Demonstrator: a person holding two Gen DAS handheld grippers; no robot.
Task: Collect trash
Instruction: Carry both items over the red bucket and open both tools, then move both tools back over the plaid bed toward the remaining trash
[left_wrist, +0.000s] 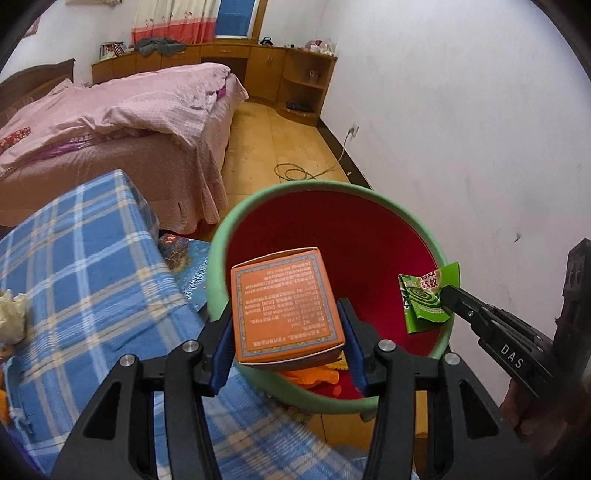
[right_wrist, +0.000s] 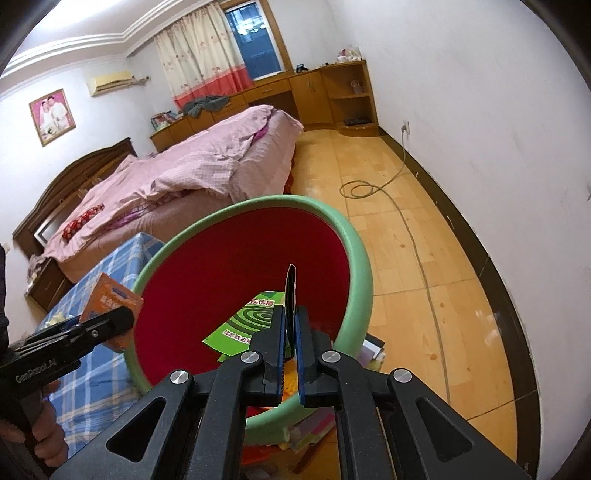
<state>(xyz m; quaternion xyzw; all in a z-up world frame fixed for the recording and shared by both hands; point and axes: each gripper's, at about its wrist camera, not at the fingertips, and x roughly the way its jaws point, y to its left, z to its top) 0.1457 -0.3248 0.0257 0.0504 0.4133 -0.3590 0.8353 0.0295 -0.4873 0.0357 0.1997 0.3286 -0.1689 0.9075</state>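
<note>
A green-rimmed bin (left_wrist: 218, 254) with a red lining is positioned beside the counter covered in blue plaid cloth (left_wrist: 85, 258). Over the bin's near rim, an orange box (left_wrist: 284, 310) is clamped between the half-spread fingers of the left gripper (left_wrist: 286, 332). Above the bin's right rim, a flattened green mosquito-coil carton (left_wrist: 424, 299) is pinched between the nearly closed fingers of the right gripper (right_wrist: 291, 325).

Orange box (left_wrist: 284, 308): matt printed cardboard; green wrapper (left_wrist: 424, 301): thin glossy printed paper, creased. Bin (left_wrist: 218, 258): smooth green plastic rim, matt red lining. Checked cloth (left_wrist: 92, 266) is seen as woven blue fabric; floor (right_wrist: 399, 258) is noted as glossy wood.
</note>
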